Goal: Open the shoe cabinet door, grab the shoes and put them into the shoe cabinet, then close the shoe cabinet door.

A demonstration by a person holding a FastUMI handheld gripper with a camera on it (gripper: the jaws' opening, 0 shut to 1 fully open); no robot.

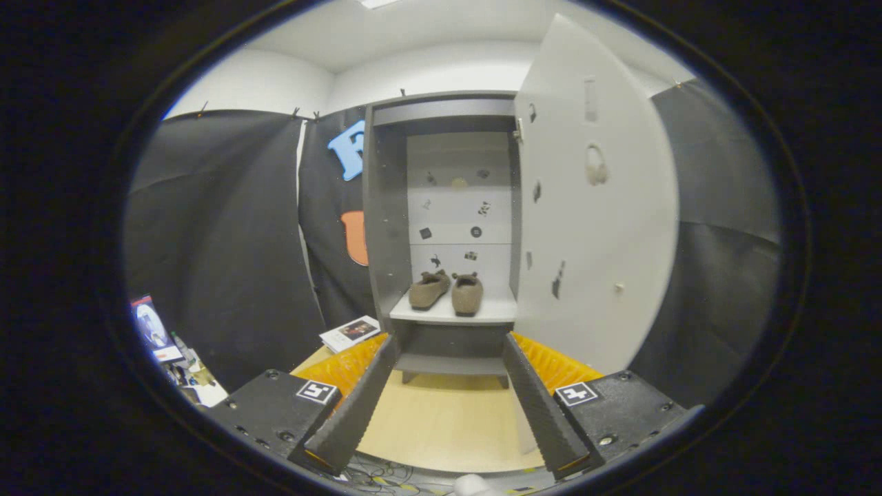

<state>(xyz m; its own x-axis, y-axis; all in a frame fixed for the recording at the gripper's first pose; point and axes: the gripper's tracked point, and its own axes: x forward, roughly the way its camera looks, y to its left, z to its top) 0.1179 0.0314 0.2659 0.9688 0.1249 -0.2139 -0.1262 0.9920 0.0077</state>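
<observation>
Here tongs [449, 344] agape, empty; shoes [448, 291] shelved, cabinet [387, 207] top dim.

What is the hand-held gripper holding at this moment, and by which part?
Nothing. The hand-held gripper is open with nothing between its fingers; both shoes sit on the cabinet shelf beyond them, and the cabinet door stands open.

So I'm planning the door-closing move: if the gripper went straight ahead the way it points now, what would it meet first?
The open gripper aims into the shoe cabinet. Probably it would meet the shelf edge or the shoes on it, not the open door to the side; depth is unclear.
</observation>
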